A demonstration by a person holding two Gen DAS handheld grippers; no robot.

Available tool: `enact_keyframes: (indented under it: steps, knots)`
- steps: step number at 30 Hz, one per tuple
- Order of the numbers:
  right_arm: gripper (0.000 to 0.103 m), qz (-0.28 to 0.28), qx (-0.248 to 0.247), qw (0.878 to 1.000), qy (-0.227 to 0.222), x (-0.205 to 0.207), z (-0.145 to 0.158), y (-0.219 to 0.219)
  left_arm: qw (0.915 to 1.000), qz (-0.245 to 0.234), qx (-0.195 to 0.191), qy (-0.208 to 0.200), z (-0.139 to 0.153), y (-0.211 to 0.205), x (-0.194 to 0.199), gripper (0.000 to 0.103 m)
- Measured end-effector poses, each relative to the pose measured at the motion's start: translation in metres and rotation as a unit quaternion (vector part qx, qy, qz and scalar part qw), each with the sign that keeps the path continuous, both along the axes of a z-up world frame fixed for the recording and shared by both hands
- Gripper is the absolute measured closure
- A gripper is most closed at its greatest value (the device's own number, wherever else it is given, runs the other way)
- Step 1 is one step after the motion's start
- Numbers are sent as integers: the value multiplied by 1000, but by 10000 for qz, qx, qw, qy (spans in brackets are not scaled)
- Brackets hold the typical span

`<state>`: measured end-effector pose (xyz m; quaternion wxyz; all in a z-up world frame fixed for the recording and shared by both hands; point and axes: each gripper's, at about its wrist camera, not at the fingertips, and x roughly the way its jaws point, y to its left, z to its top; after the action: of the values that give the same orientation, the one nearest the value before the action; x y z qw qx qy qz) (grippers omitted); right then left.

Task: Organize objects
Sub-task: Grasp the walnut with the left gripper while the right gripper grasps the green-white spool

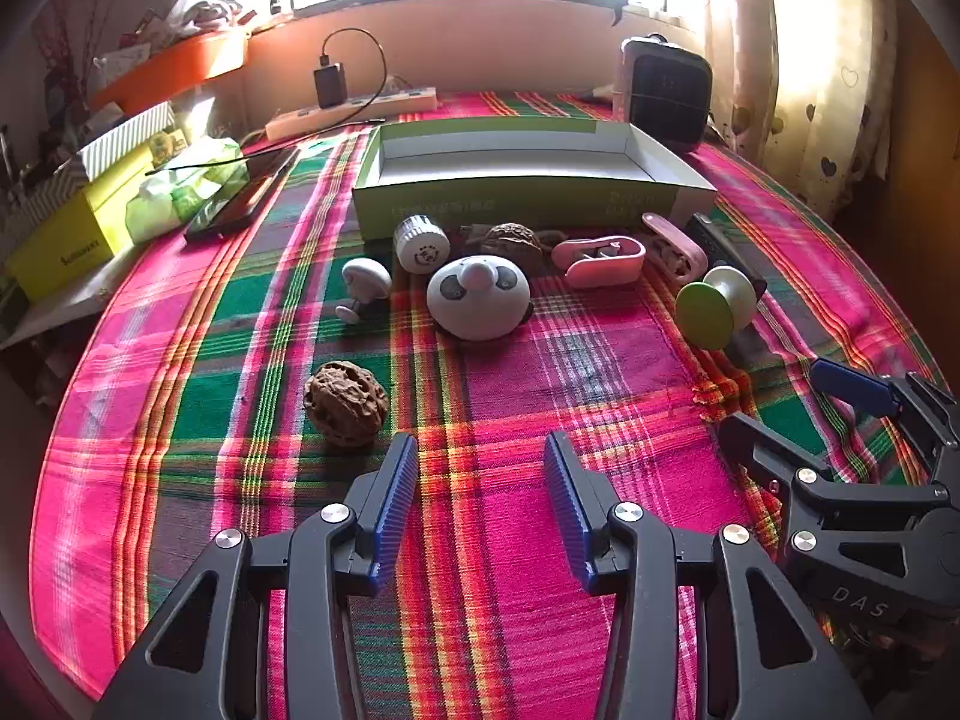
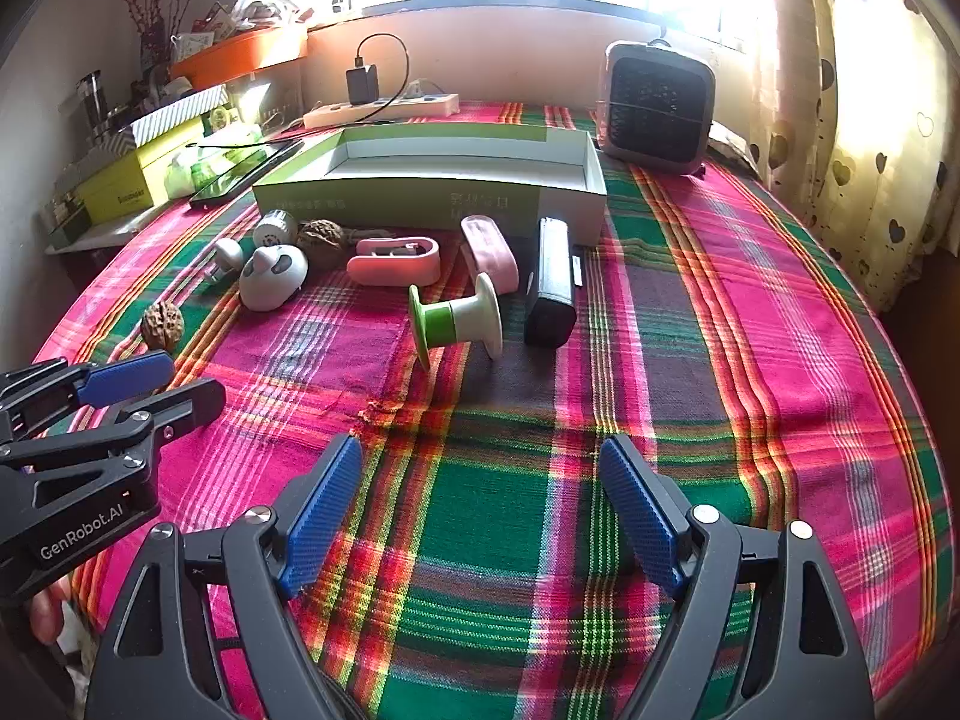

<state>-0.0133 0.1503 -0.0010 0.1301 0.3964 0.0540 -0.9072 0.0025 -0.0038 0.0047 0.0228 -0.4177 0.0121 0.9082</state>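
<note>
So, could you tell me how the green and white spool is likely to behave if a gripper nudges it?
The spool lies on its side on its two round flanges, so it would probably roll across the cloth. It looks like hard plastic, so likely stiff and light. Its narrow waist seems the surest place to grip.

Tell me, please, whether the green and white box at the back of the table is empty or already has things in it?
Empty as far as shown: the box interior shows only bare white walls and floor.
</note>
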Motion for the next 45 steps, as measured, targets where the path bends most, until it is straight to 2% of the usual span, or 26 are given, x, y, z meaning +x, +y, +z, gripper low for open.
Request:
enact_keyframes:
  steps: [5,8,14,22,31,39,42,45]
  knots:
    - [21,108,-202,9997,-43,-3,4,5,9996,-16,256,132,7,-12,6,61]
    - [21,126,-174,9998,50,-8,10,5,9991,110,281,292,14,-20,9,61]
    - [22,237,-142,9996,58,-18,13,2,9979,239,482,364,19,-39,9,61]
    - [23,335,-134,9993,44,-31,15,-3,9976,451,519,111,7,-49,-2,60]
    - [32,340,-175,9992,-73,-42,13,-4,9965,577,591,-117,1,-57,-12,60]
    - [54,397,-118,9990,-151,-47,10,-7,9966,561,596,-134,0,-58,-15,60]
    - [58,428,-168,9988,-177,-48,10,-8,9966,555,599,-137,-1,-58,-16,61]
    - [67,449,-169,9987,-187,-48,11,-9,9964,557,624,-154,-1,-59,-21,68]
